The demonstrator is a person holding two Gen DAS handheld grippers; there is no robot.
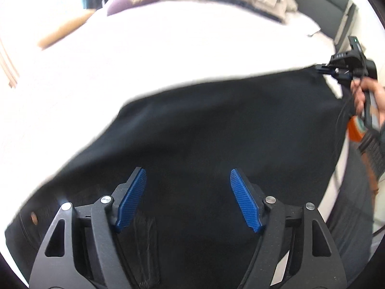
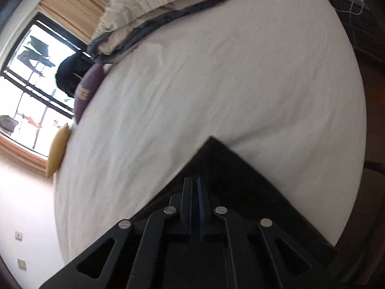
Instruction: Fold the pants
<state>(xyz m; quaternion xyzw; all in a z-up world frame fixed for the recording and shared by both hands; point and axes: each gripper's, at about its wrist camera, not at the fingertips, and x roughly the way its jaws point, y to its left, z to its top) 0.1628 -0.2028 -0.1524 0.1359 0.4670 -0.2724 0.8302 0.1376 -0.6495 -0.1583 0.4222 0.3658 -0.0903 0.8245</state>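
Note:
Black pants point(image 1: 216, 125) lie spread across a white bed point(image 1: 168, 48). My left gripper point(image 1: 188, 180) is open, its blue pads apart, just above the pants near their near edge, holding nothing. My right gripper point(image 1: 322, 68) shows at the far right of the left wrist view, pinching the far corner of the pants. In the right wrist view the right gripper point(image 2: 195, 183) is shut on a corner of the pants point(image 2: 216, 159), with the fabric clamped between its fingers over the white bed point(image 2: 192, 84).
Beige pillows with a dark blanket point(image 2: 144, 12) sit at the head of the bed. A purple cushion point(image 2: 87, 89) and a tan cushion point(image 2: 57, 151) lie along the bed's window side. A dark headboard point(image 1: 320, 7) stands at the back right.

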